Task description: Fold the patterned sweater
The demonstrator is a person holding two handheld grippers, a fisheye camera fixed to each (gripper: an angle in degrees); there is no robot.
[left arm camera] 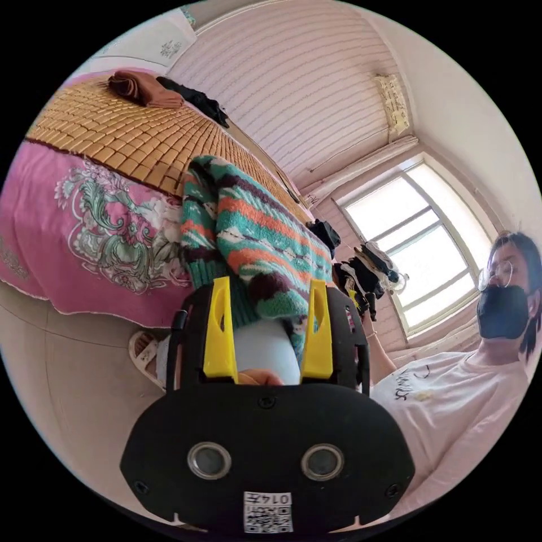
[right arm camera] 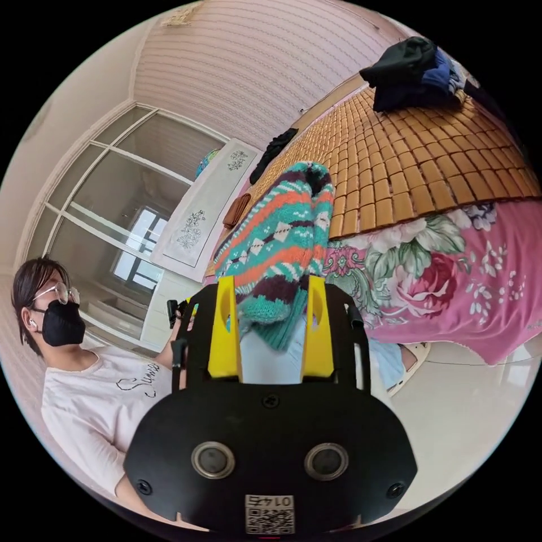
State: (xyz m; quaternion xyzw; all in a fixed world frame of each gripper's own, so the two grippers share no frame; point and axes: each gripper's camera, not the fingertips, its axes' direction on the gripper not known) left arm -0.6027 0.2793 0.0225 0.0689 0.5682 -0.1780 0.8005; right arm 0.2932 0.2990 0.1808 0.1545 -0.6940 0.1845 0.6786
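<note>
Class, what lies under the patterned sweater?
The patterned sweater hangs over the edge of a woven mat on a pink floral bedcover. What lies directly beneath it is hidden.

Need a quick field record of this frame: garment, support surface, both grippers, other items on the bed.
garment: patterned sweater, bunched at the bed's edge
surface: bamboo mat over a pink floral bedspread
left gripper: jaws apart, sweater hem between them, not clamped
right gripper: jaws apart, sweater hem between them, not clamped
other items: brown folded cloth; dark clothes pile
person: seated beside the bed, white shirt
</note>
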